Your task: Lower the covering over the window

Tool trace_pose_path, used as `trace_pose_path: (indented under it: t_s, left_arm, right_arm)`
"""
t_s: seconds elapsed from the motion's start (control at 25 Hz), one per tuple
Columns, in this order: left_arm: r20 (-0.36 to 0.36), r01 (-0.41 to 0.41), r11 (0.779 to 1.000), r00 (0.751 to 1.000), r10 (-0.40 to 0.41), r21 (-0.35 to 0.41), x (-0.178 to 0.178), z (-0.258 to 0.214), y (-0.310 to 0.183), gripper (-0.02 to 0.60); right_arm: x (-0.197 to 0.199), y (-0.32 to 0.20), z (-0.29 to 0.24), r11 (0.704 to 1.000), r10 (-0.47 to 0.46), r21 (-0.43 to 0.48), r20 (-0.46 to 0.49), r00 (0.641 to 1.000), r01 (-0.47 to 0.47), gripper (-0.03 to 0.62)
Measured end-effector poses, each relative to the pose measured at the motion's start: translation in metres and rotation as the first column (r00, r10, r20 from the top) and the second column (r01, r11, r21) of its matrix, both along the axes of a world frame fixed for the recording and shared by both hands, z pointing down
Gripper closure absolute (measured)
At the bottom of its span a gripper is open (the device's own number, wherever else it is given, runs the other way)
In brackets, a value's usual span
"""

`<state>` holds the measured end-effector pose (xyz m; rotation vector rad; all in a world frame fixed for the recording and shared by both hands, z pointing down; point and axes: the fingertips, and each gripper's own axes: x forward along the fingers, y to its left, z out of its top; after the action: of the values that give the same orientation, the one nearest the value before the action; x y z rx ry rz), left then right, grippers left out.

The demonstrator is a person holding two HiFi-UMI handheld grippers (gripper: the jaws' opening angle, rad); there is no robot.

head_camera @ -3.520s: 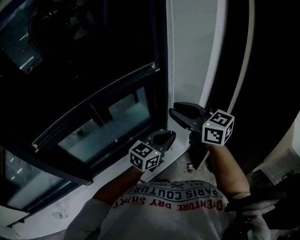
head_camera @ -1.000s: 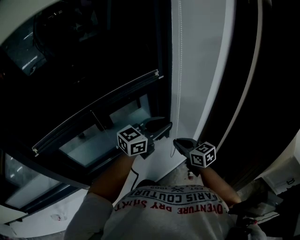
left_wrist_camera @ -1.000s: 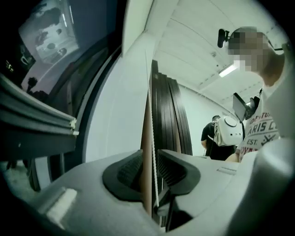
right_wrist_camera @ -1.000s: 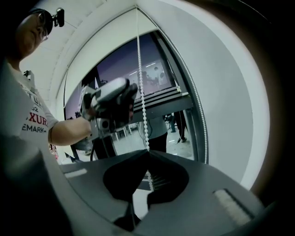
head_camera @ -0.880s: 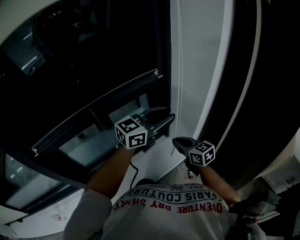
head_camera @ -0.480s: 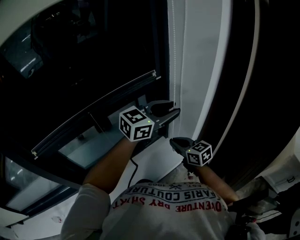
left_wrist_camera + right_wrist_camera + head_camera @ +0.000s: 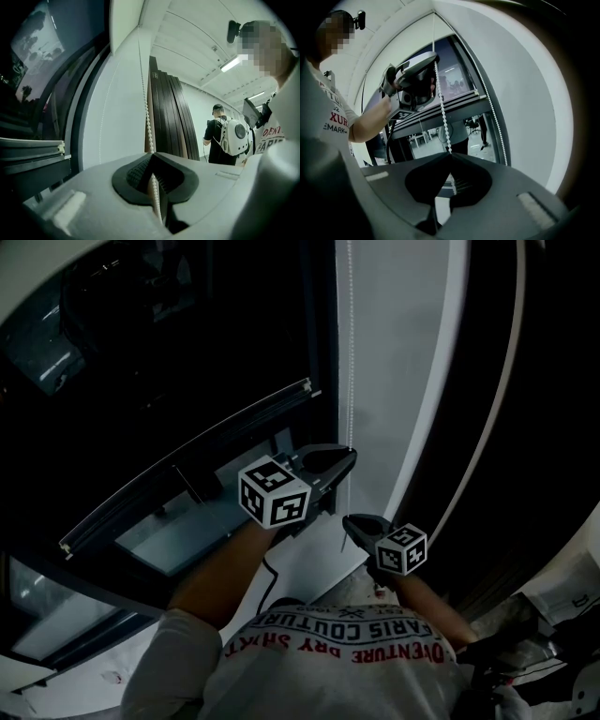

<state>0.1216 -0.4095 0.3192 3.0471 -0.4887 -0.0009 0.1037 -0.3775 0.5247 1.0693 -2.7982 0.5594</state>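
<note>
The bead chain (image 7: 350, 352) is seen hanging down a white wall strip (image 7: 394, 381), just right of the window (image 7: 187, 334) and left of a stack of dark panels (image 7: 168, 117). It is clamped at two places. The left gripper (image 7: 345, 456) has just been closed on it; in the left gripper view the beads are pinched between its ribbed pads (image 7: 138, 171), and the chain rises straight above the tips. The right gripper (image 7: 350, 521) is held lower and nearer on the same strand, with its jaws narrowed onto the beads, which run taut up to the left gripper. A second strand (image 7: 492, 117) of the chain is gripped by neither tool and lies close beside the dark window frame. The window's glass is dark, and a pale bar (image 7: 187, 467) is laid across it to the left of the left gripper; whether this is the covering's lower edge cannot be told. Far to the right in the left gripper view, a person with a white backpack (image 7: 225, 138) is seen standing under lit ceiling lamps (image 7: 232, 63), well apart from the chain
</note>
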Motion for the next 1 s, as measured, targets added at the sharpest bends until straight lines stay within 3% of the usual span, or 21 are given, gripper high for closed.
trace_pose_path:
  t_s: [0.24,0.44,0.76,1.0]
  left_arm:
    - [0.011,0.014,1.0,1.0,-0.014,-0.012,0.002,0.016,0.0,0.576]
    - [0.017,0.024,0.997,1.0,-0.023,-0.073,0.005,0.049,0.006,0.575]
    - [0.096,0.067,0.992,0.994,-0.056,-0.109,0.005,0.103,0.016,0.575]
    - [0.153,0.063,0.983,0.988,-0.036,-0.175,0.006,0.155,0.03,0.575]
  right_arm:
    - [0.004,0.005,0.016,0.999,-0.002,-0.036,-0.033,0.999,0.001,0.588]
    - [0.009,0.018,0.047,0.994,-0.003,-0.11,-0.04,0.999,-0.001,0.588]
    - [0.018,0.033,0.098,0.976,-0.014,-0.216,-0.091,0.996,-0.006,0.588]
    - [0.02,0.051,0.147,0.949,-0.035,-0.314,-0.15,0.988,-0.014,0.588]
